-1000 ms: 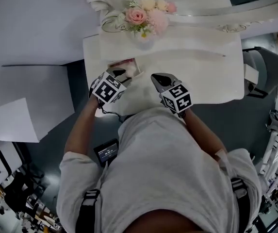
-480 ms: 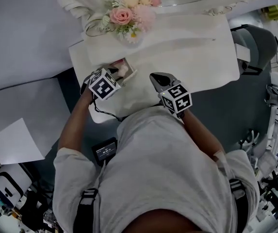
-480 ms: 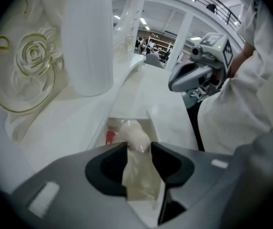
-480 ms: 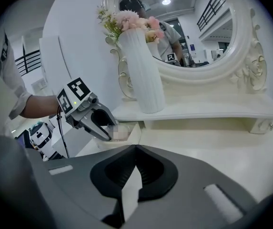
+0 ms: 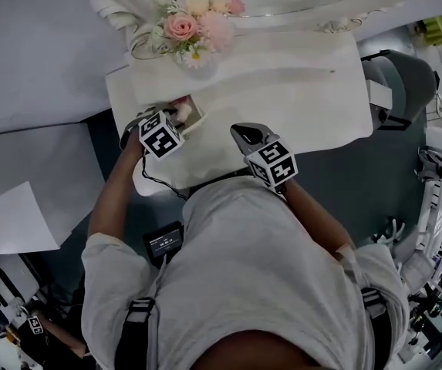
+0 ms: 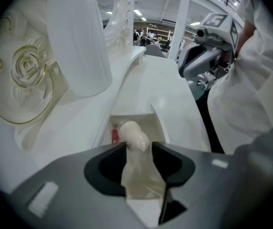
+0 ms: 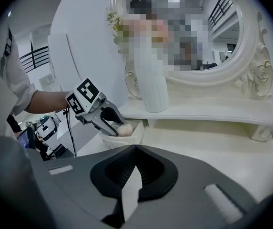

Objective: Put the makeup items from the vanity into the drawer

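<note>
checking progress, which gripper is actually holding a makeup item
The left gripper: the beige sponge sits clamped between its jaws above the open drawer. The right gripper has its jaws together with nothing between them.

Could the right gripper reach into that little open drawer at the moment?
Probably not right now. The left gripper, jaws just easing open on the makeup sponge, hangs right over the small drawer and blocks the opening. The right gripper sits aside over the vanity top, empty.
</note>
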{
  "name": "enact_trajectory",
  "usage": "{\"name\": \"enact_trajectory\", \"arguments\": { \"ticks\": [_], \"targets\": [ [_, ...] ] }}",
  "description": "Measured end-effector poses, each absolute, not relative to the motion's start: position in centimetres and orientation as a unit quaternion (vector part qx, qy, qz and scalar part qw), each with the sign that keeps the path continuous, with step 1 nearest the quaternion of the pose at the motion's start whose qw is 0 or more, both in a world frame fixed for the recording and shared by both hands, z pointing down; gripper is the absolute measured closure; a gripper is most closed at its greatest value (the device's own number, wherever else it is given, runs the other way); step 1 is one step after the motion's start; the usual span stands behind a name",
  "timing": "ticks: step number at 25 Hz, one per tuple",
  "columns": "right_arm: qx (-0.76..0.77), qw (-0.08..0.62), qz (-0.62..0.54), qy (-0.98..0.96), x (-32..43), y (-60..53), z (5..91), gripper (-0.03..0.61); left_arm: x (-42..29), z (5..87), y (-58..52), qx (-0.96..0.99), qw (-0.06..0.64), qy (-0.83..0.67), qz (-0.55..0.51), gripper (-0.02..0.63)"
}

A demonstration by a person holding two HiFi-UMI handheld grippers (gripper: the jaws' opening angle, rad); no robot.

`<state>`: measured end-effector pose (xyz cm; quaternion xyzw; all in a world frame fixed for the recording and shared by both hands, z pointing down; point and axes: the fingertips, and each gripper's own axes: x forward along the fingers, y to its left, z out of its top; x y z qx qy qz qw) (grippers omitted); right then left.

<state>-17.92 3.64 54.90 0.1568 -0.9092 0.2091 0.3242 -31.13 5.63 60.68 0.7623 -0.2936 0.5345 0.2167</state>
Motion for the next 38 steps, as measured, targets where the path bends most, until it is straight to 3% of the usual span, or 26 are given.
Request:
{"name": "enact_trajectory", "arguments": {
  "ticks": [9,16,20,24,31,38],
  "targets": [
    [0.11,0.309,0.193,-0.925,-17.5,4.3,54.0,0.578,-31.3,59.3,6.1,0.725,0.212,-0.354,0.551,0.436],
    [0.082,0.277,0.179,-0.94,-17.4,3.6,52.6,0.58,-30.1,55.7,6.7,0.686,0.216,-0.483,0.499,0.437],
    [0.07,0.257,0.164,-0.95,-16.8,3.2,51.2,0.579,-28.6,53.3,6.7,0.659,0.214,-0.57,0.442,0.494],
    [0.069,0.231,0.149,-0.959,-15.4,2.8,49.8,0.58,-25.2,50.3,5.7,0.651,0.173,-0.638,0.373,0.611],
    [0.087,0.183,0.11,-0.973,-11.3,1.5,46.8,0.58,-16.7,44.3,2.9,0.658,0.107,-0.705,0.242,0.611],
    [0.119,0.119,0.066,-0.984,-6.9,-0.1,41.4,0.58,-12.5,38.9,2.4,0.608,0.072,-0.778,0.145,0.611]
  ]
}}
